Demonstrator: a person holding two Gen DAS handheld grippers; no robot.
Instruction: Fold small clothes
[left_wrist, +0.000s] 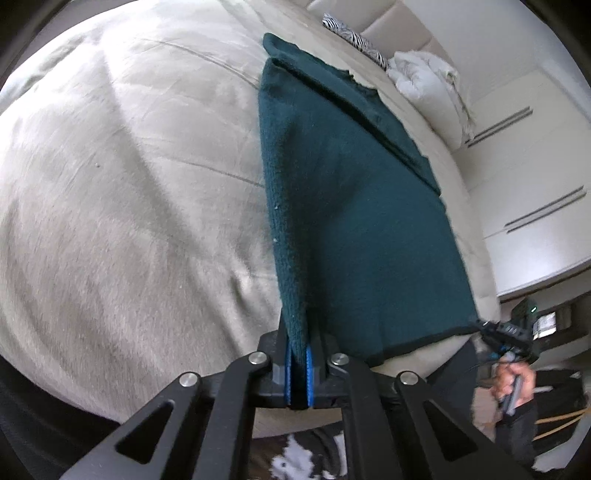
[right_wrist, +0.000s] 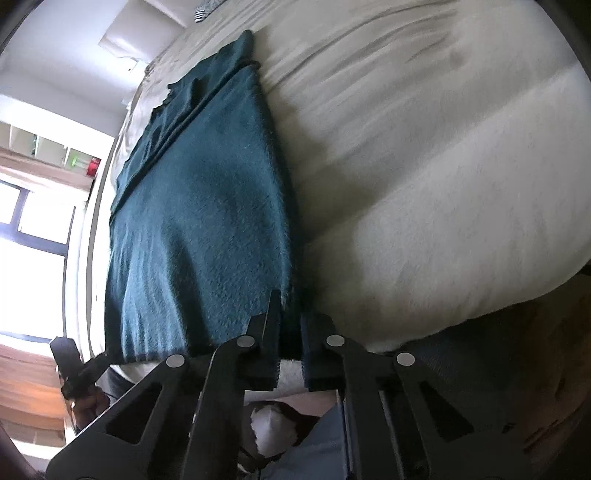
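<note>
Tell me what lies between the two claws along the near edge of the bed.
Only the green knit cloth's hem; left claw and right claw pinch its corners, shown in both wrist views.

No writing can be read anywhere here. The small red and green things (right_wrist: 84, 161) by the window (signs or labels, perhaps) are too blurred to make out.

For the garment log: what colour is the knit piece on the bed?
Dark teal garment, clearest in the left wrist view.

Each black hand-held gripper (left_wrist: 298, 373) has silver rivets and blue-edged finger pads (left_wrist: 309, 373).
</note>
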